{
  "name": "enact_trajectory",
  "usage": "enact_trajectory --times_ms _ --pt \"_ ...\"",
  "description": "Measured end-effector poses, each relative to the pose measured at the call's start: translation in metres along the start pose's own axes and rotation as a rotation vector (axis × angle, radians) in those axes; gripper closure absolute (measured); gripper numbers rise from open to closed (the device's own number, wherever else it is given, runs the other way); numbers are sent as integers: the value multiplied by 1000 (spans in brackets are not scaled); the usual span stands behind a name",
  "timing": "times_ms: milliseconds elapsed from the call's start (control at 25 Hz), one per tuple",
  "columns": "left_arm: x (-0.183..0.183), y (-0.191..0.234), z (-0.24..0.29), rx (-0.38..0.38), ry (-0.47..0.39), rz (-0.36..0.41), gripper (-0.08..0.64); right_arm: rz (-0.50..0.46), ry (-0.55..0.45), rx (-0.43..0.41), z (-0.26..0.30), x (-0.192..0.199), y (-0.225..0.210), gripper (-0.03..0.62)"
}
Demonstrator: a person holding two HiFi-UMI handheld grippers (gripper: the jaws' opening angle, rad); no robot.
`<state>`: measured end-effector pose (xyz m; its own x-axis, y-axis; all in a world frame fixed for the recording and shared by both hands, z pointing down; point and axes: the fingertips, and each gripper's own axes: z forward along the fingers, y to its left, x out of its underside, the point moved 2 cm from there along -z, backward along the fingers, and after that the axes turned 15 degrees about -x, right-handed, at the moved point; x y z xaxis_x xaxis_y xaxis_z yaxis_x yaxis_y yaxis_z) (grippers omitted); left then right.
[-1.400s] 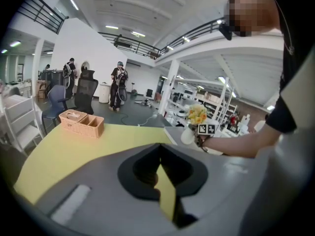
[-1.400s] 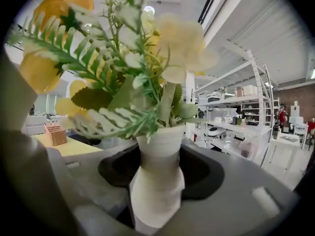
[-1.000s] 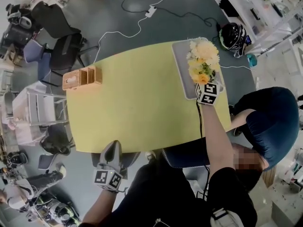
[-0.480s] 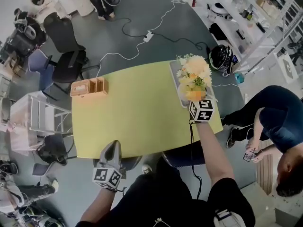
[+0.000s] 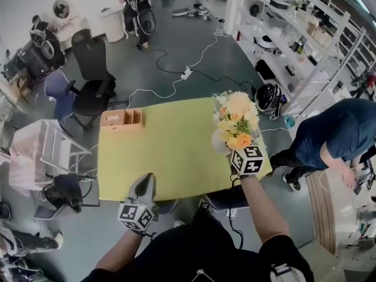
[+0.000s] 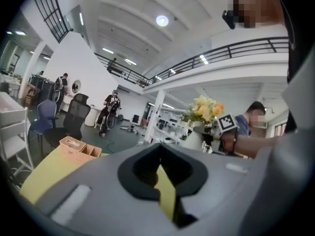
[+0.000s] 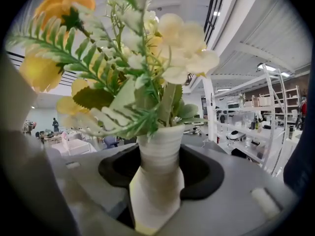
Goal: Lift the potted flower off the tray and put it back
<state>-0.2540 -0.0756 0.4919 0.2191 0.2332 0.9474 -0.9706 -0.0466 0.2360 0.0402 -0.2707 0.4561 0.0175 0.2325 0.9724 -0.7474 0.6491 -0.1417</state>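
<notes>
We count two grippers, one potted flower point(image 5: 236, 121), one table point(image 5: 170, 151) and one wooden box point(image 5: 122, 118) near the table's far left corner. One bystander point(image 5: 332, 137) in a dark blue top stands off the table's right side. The right gripper point(image 7: 156, 181) is clamped on the flower's pot, with one jaw closing on either side of it. The left gripper point(image 5: 144, 184) hangs off the table's near edge, its jaws drawn together on nothing. The pot is white, tall and narrow, roughly cylindrical, and ribbed in fine horizontal rings. The blooms are yellow, orange and cream, set among feathery green fronds. The table top is flat, matte yellow-green, with rounded corners. The box is open-topped and divided into compartments. The flower is held in the air over the table's right part. Its long axis stands upright, with the pot down and the blooms up, above the right gripper's marker cube point(image 5: 247, 160).
</notes>
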Motion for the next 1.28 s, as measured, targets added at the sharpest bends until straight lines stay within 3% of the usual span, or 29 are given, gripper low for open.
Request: enact_trajectory --times_ms 480,1080,1280 --pt "-5 18 -48 43 -42 0 552 33 -2 -47 -56 15 120 351" --pt "-7 23 -72 69 -64 -15 552 21 -3 -36 -83 18 159 351" --pt "-8 19 -76 100 -87 45 552 25 -2 -33 -83 20 166 351"
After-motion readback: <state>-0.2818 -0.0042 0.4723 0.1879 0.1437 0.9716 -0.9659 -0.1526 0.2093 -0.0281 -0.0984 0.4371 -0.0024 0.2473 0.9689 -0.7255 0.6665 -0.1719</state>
